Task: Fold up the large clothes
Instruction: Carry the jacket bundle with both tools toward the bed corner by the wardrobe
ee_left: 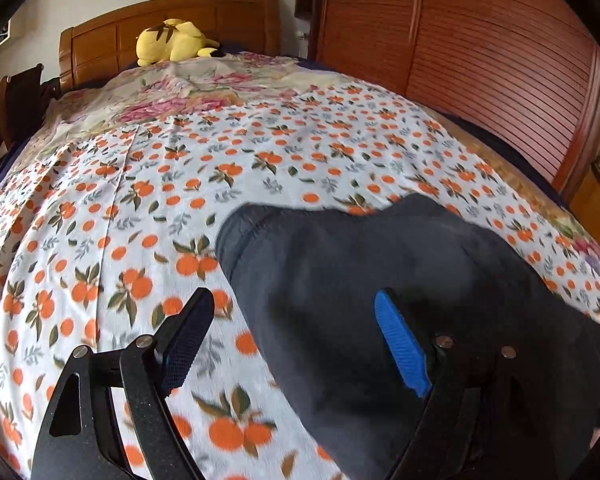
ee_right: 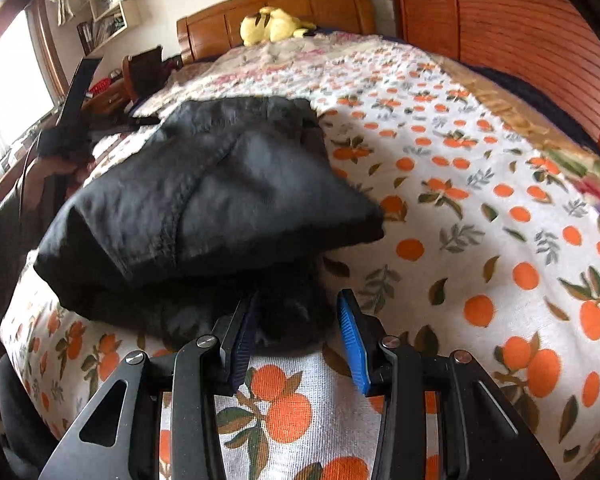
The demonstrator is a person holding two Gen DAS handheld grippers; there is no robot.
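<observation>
A black garment point(ee_left: 360, 272) lies bunched on the orange-print bedsheet point(ee_left: 140, 200). My left gripper point(ee_left: 294, 294) hangs wide open above it. Its blue-padded finger is over the cloth, its other finger over bare sheet, and nothing is pinched between them. In the right wrist view the same garment point(ee_right: 204, 200) is a folded heap with a stitched seam on top. My right gripper point(ee_right: 300, 296) stands at the near edge of the heap. It is partly closed, and a thick wad of the black cloth fills the gap between its pads.
A yellow plush toy point(ee_left: 172, 42) sits by the wooden headboard point(ee_left: 220, 20). A slatted wooden wardrobe point(ee_left: 480, 60) runs along the bed's right side. In the right wrist view, a person's hand with a dark device point(ee_right: 60, 140) is at the left, by a window point(ee_right: 12, 80) and a shelf point(ee_right: 108, 12).
</observation>
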